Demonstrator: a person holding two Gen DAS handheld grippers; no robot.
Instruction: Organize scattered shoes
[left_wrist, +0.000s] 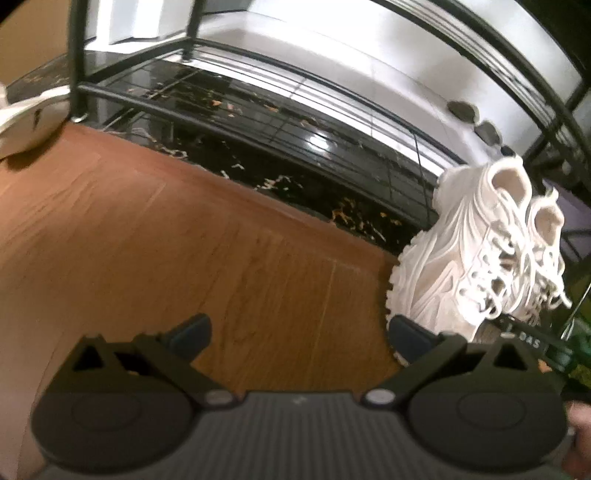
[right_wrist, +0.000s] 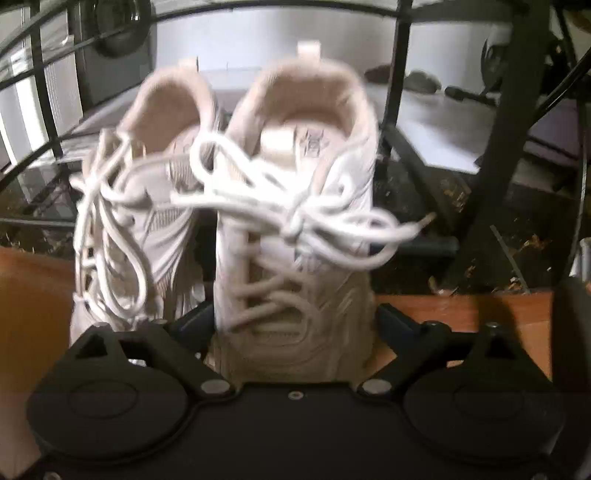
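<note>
Brown wood floor (left_wrist: 155, 236) meets a strip of black marble-patterned floor (left_wrist: 295, 184), where a black wire shoe rack (left_wrist: 258, 92) stands in front of a pale wall. Two white laced sneakers stand side by side, heels against the rack's lowest tier, toes toward the cameras. Both have wavy ribbed uppers, chunky soles and loose, tangled laces.

Left tongs (left_wrist: 299, 332) hang wide open over bare wood, holding nothing; the sneakers sit just beside the right-hand finger. Another white shoe (left_wrist: 26, 118) lies at the left edge by a rack leg.

Right tongs (right_wrist: 291, 328) stand wide open, straddling the toe of the right sneaker (right_wrist: 295, 266); whether the pads touch it I cannot tell. The left sneaker (right_wrist: 147, 221) stands just beside it.
</note>
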